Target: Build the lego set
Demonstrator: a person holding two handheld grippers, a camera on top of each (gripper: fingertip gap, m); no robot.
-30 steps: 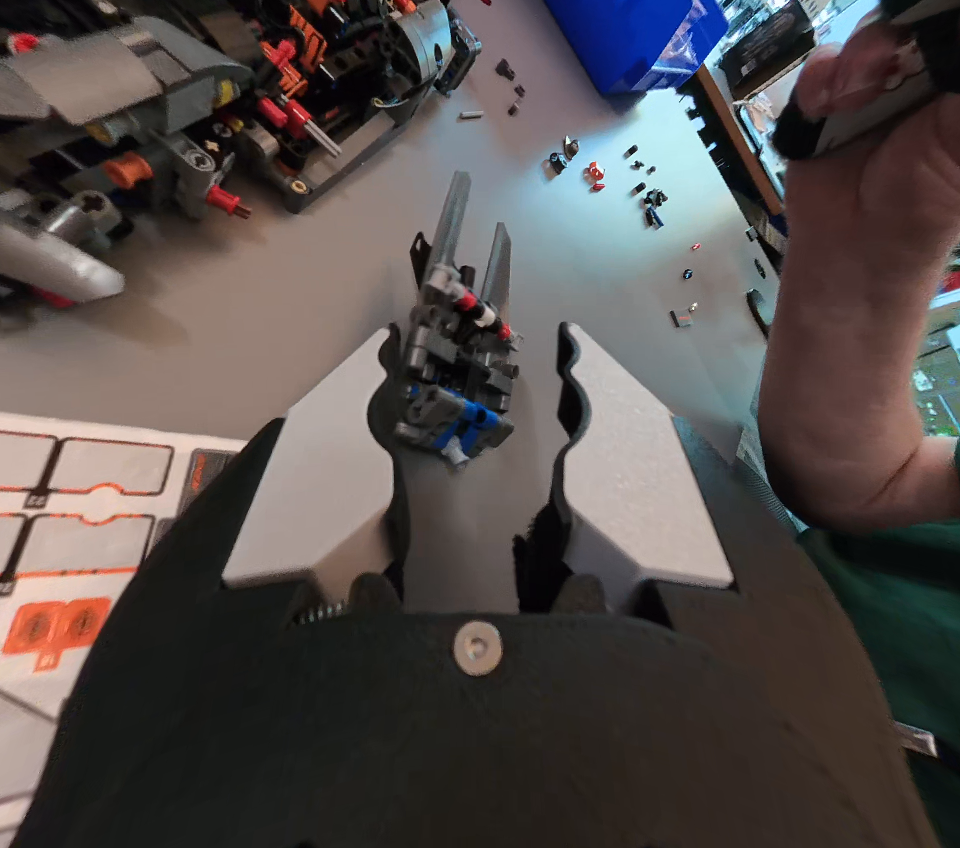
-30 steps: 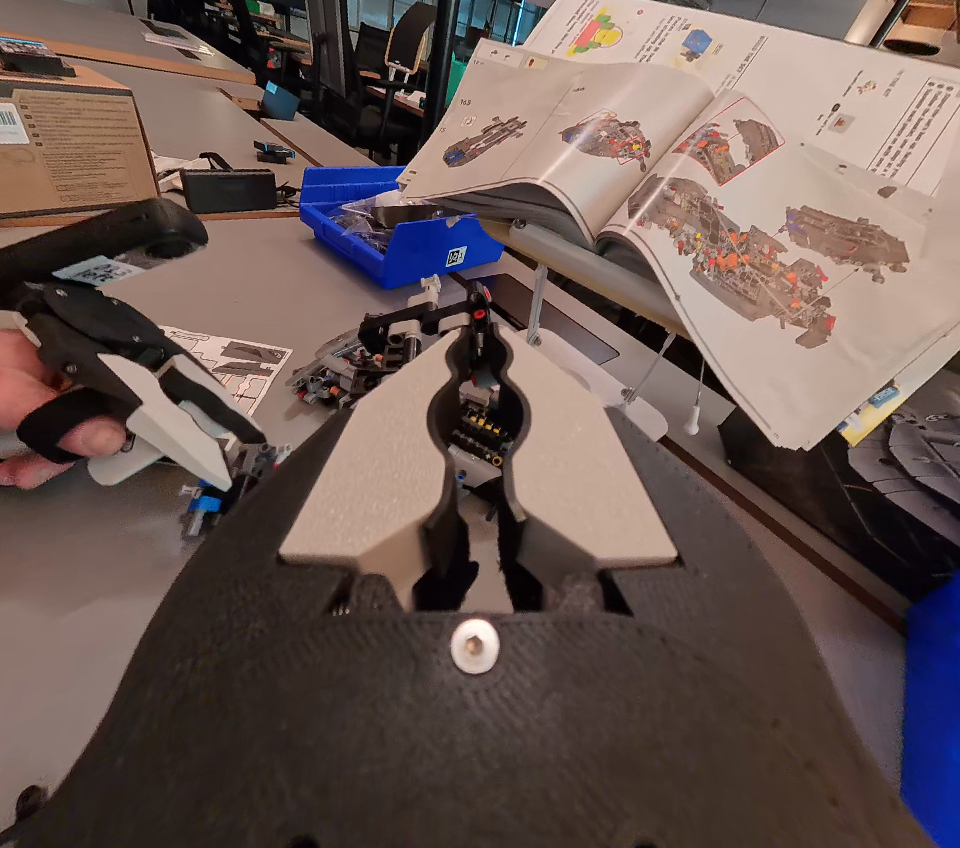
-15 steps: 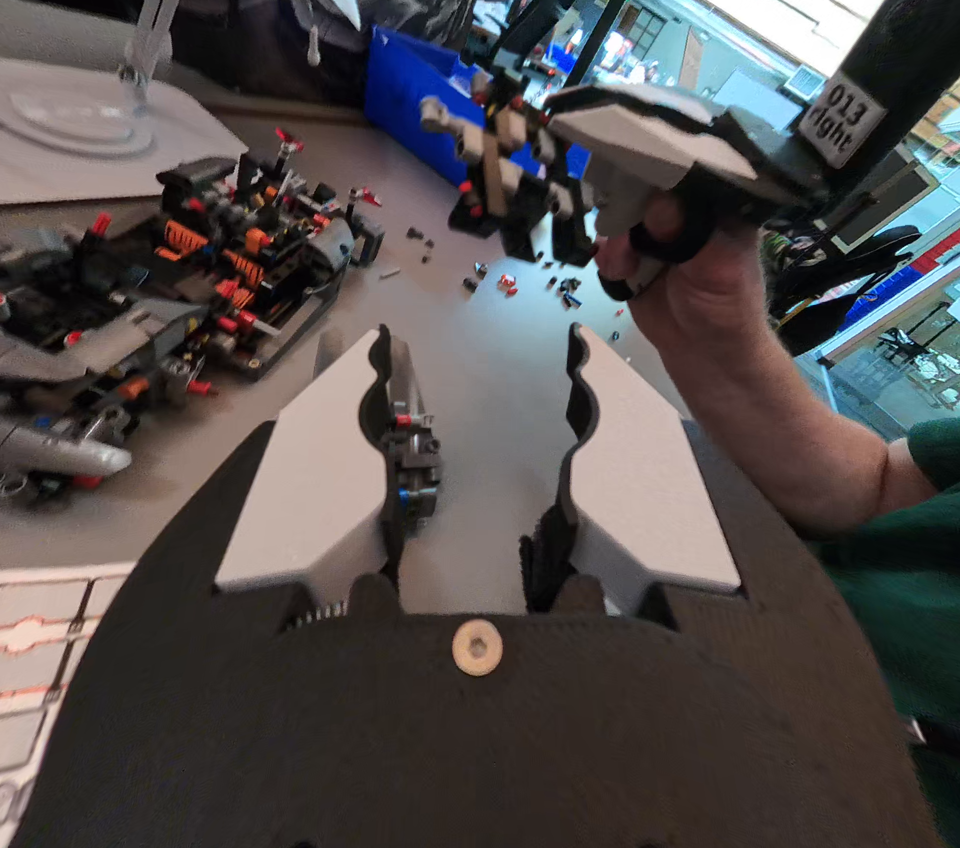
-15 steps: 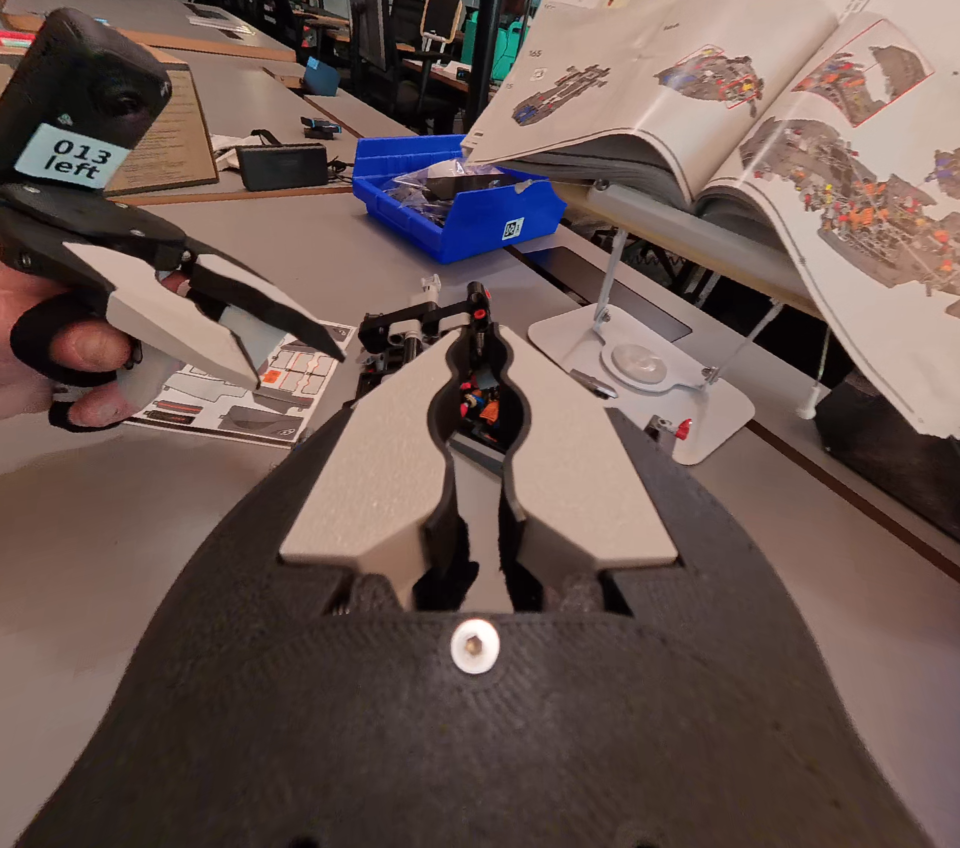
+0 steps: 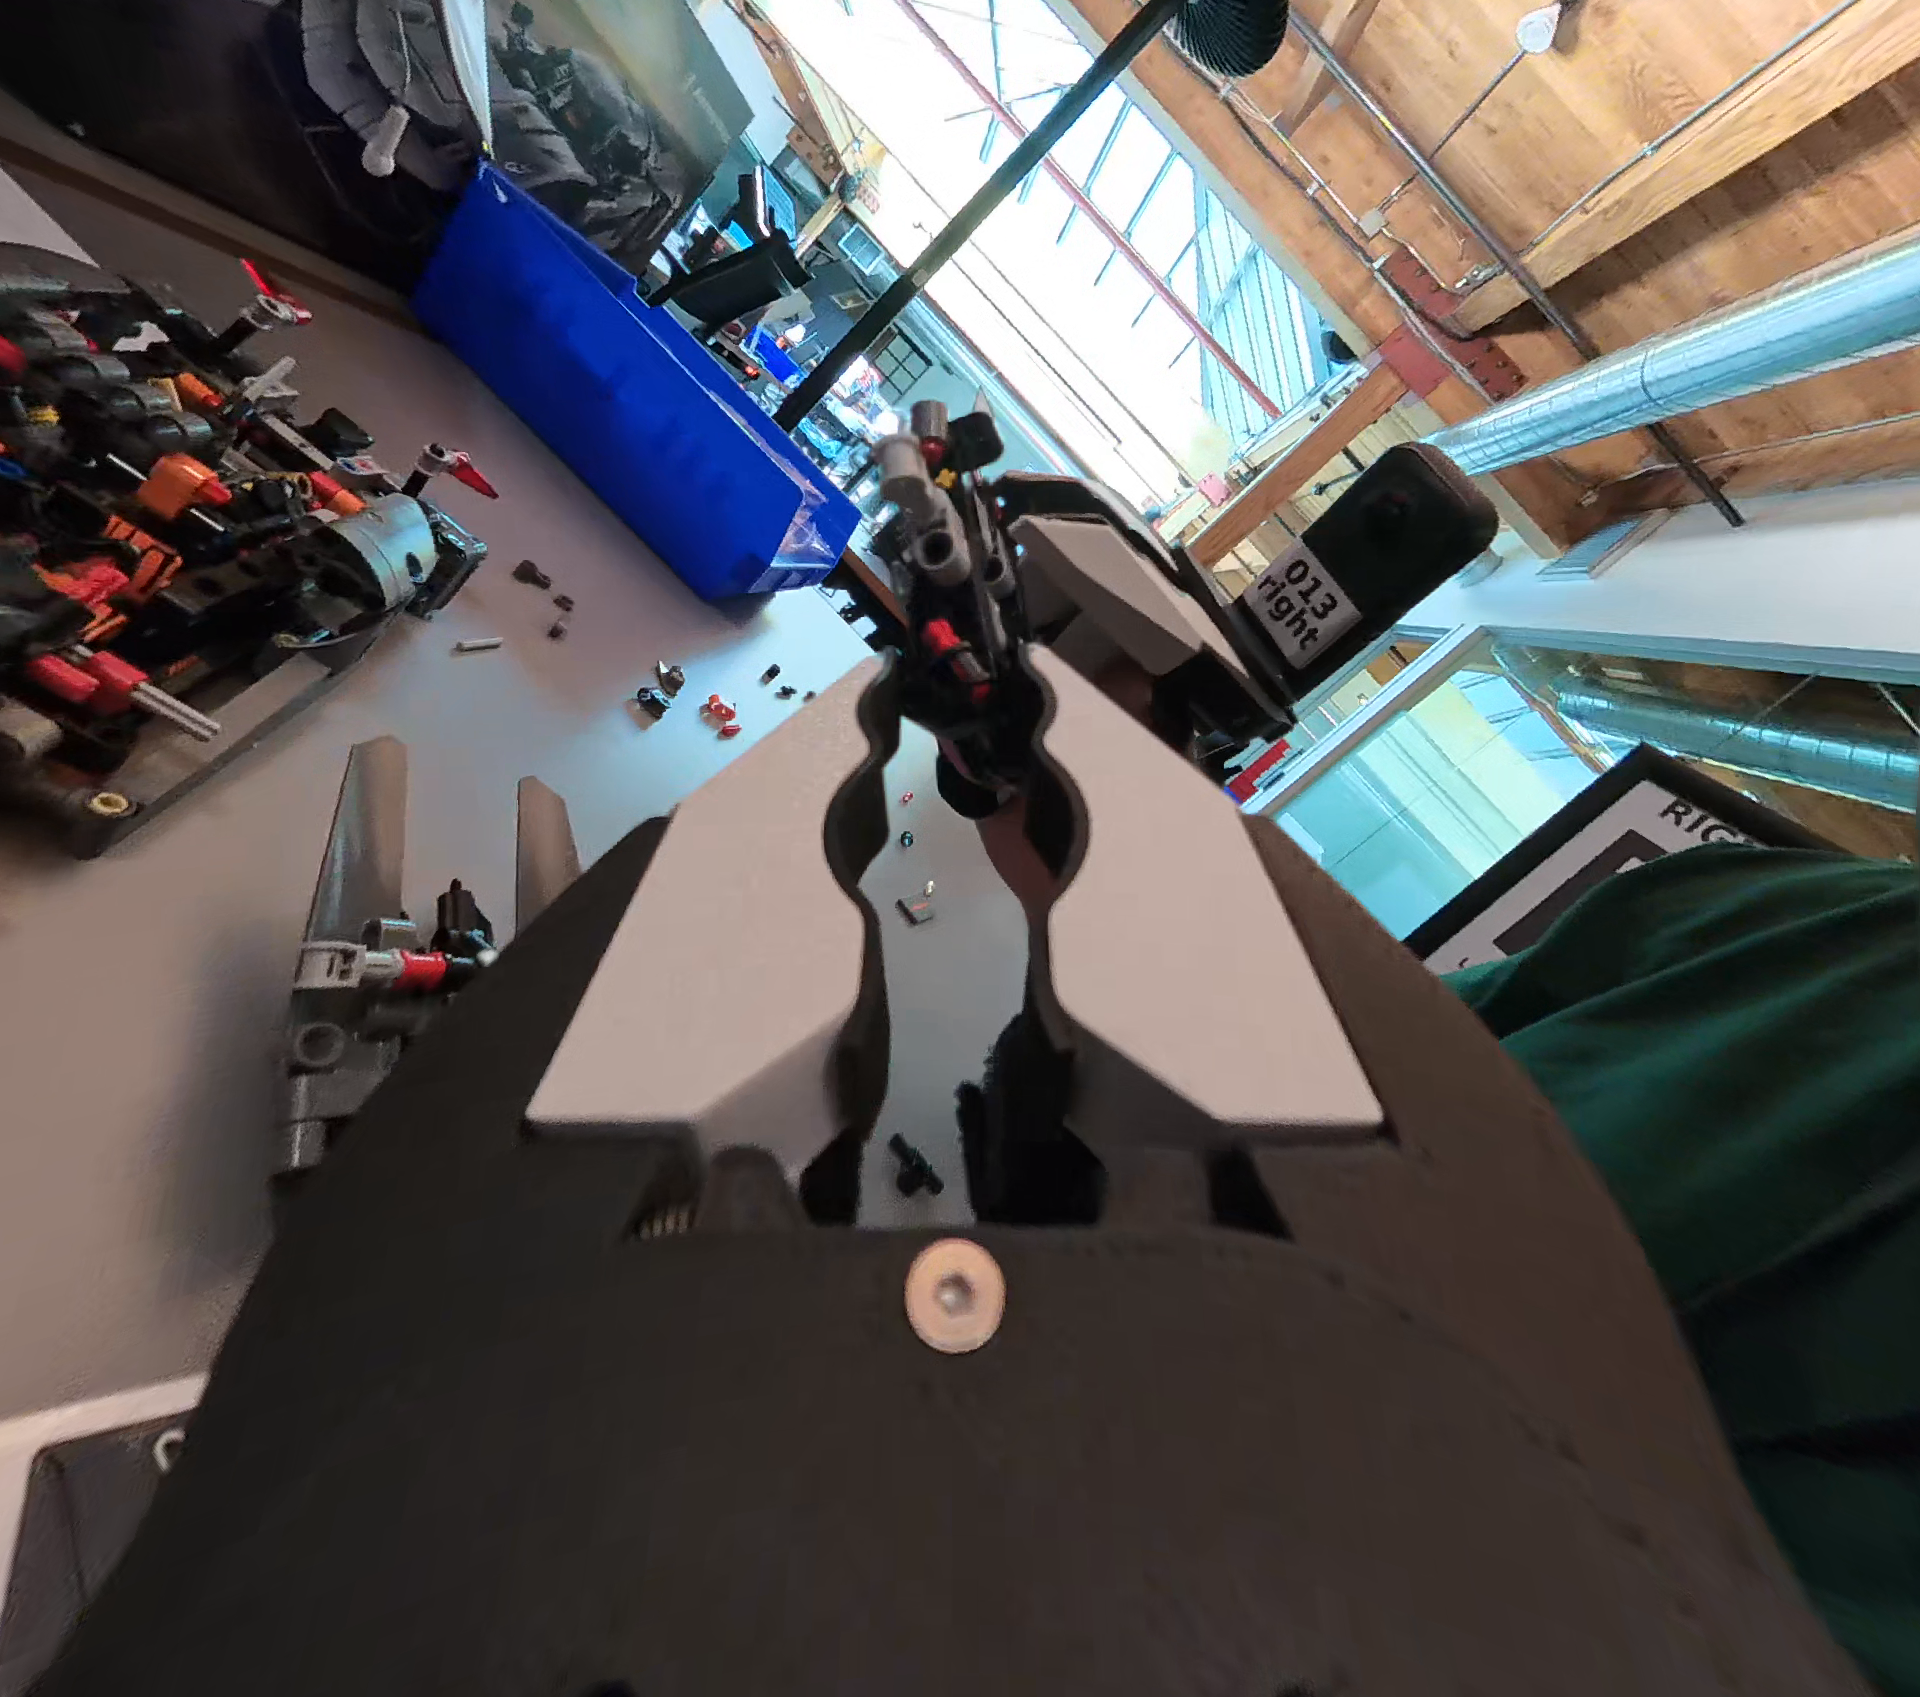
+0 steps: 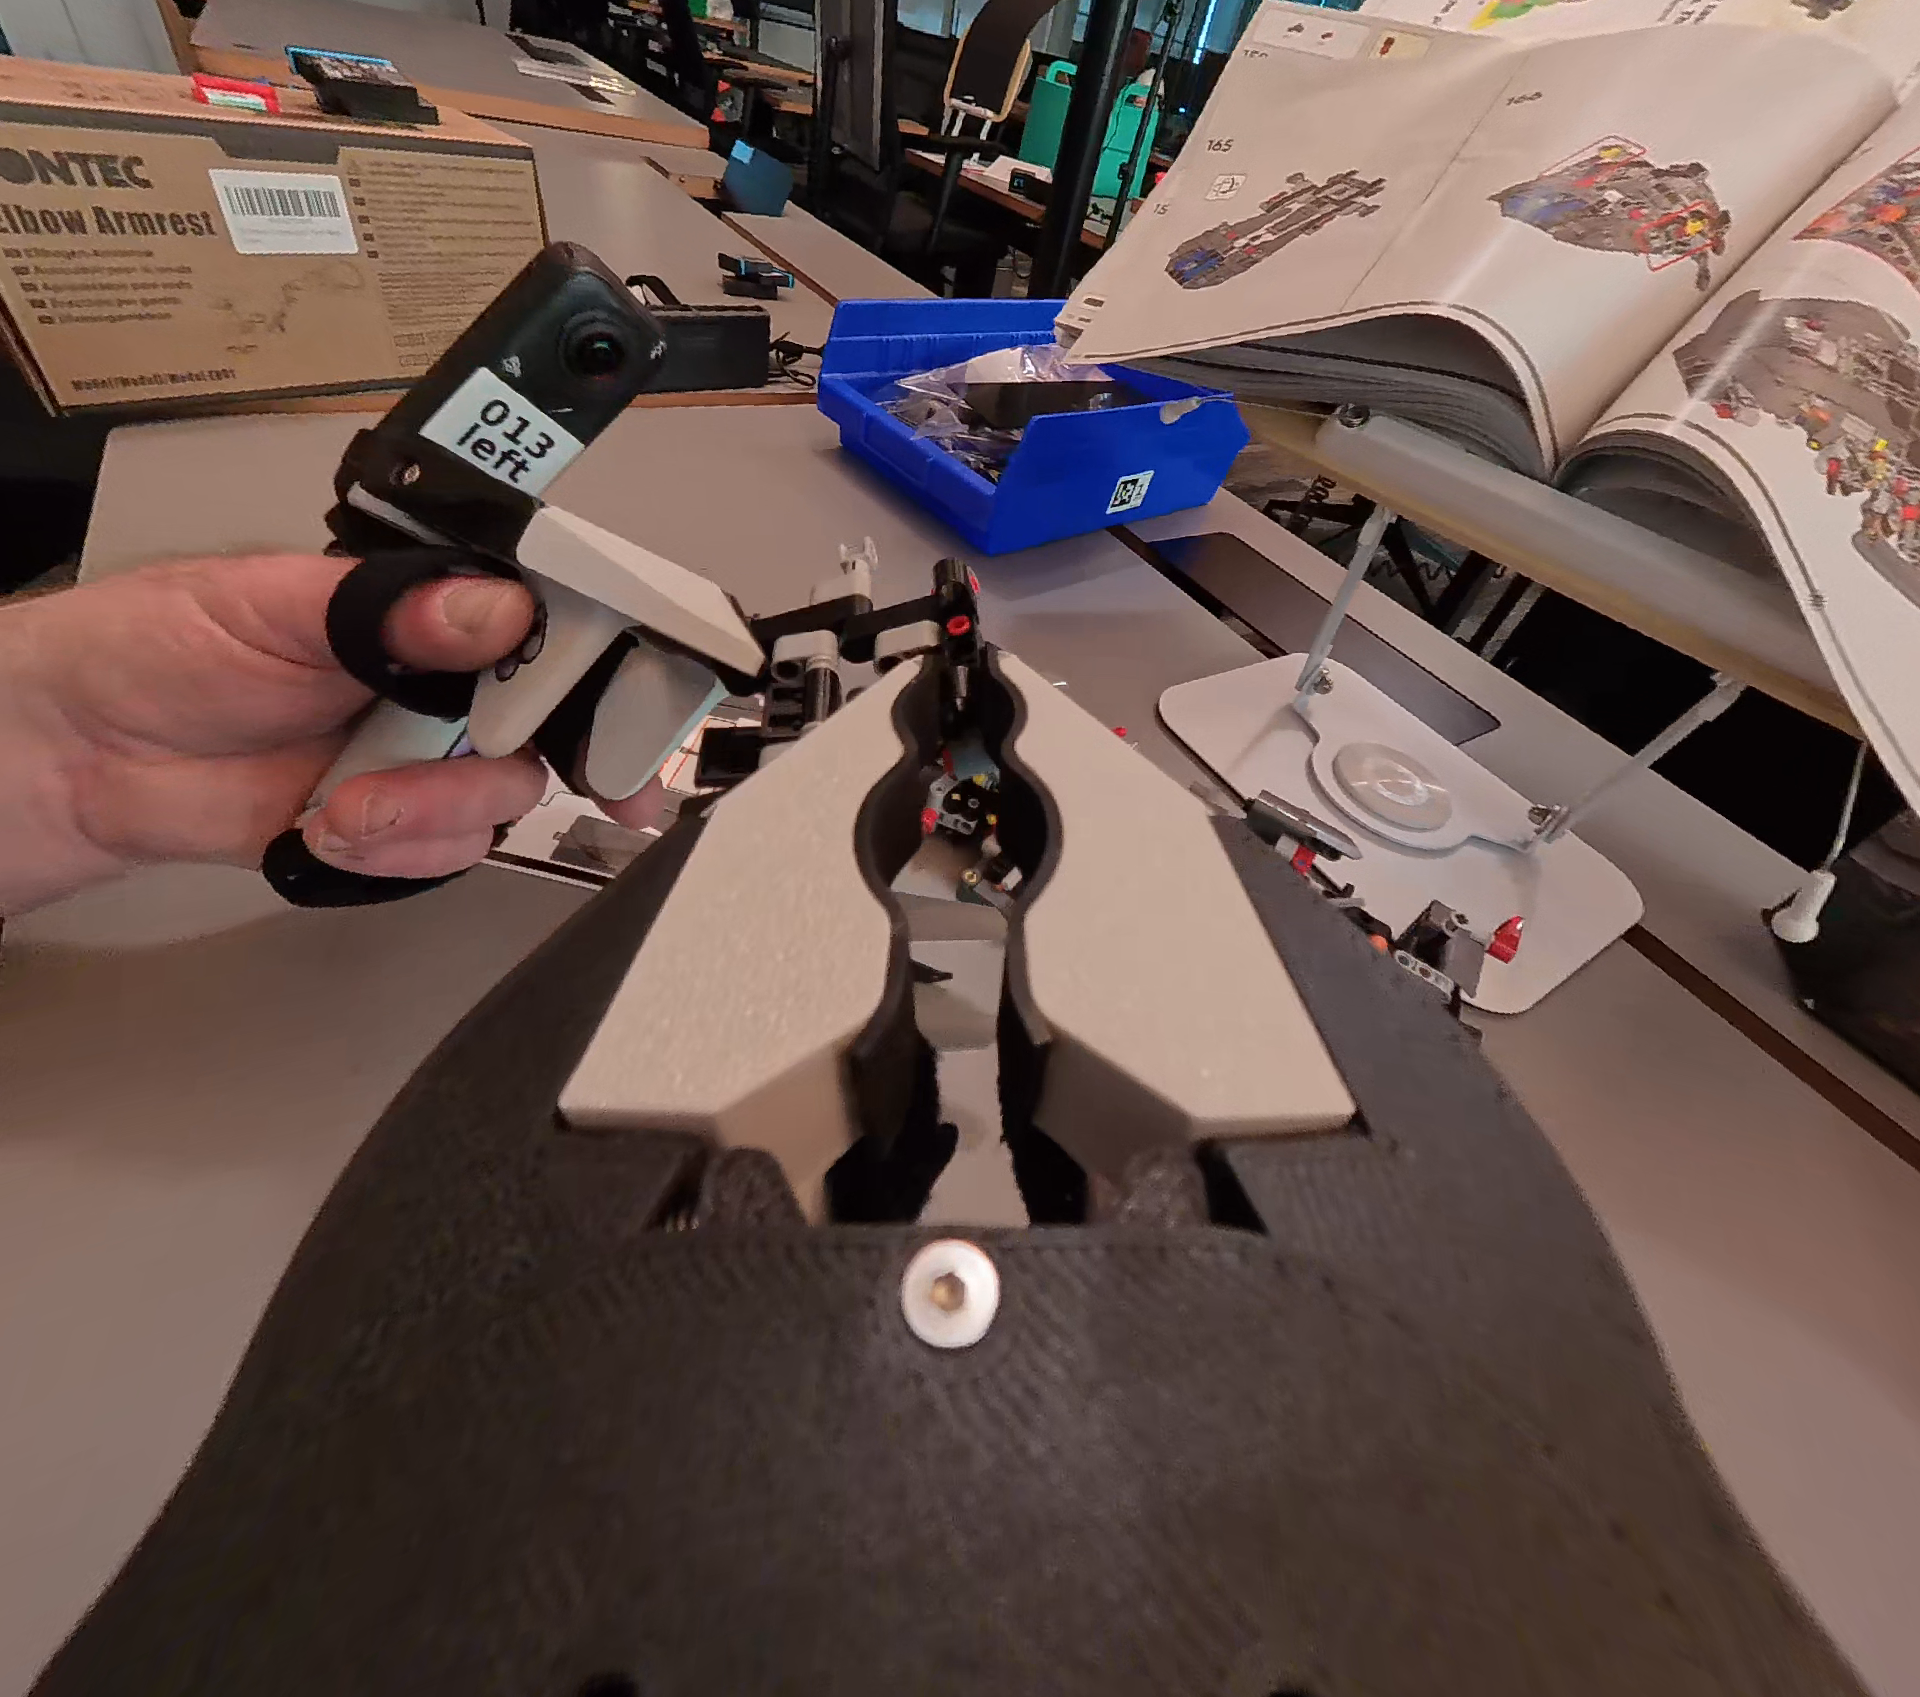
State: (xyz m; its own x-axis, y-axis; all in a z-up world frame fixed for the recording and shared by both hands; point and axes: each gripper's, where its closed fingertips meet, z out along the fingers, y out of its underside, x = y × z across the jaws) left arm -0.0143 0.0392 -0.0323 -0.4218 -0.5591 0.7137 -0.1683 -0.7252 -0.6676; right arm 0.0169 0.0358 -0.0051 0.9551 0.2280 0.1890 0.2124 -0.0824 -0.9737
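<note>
A small lego sub-assembly [image 6: 883,629] is held up above the grey table [image 6: 260,1076], caught between both tools. It is made of black and light-grey beams, with red pins and a touch of yellow showing, and a black arm with a red-tipped end [image 6: 951,582] stands at its top. In the left wrist view the same piece [image 5: 951,598] is seen end-on, grey connectors stacked above a black core.

The right gripper [image 6: 951,681] is pressed nearly together, its jaws pinching the sub-assembly at their tips. The left gripper [image 6: 727,676] is brought in from the left, tilted downward, gripped by a hand [image 6: 208,712] with a finger through the black loop; its jaws are narrowed around the far end of the piece, though real contact cannot be told. From its own camera, the left gripper [image 5: 956,691] is seen with a slim gap between the pads.

A winged grey part [image 5: 395,920] is left lying on the table beside the left tool. The large dark model [image 5: 156,525], studded with orange and red, is set further off, with loose small pieces [image 5: 707,702] scattered near a blue bin [image 5: 623,411]. An open instruction book [image 6: 1558,213] is propped on a stand [image 6: 1382,774] to the right.
</note>
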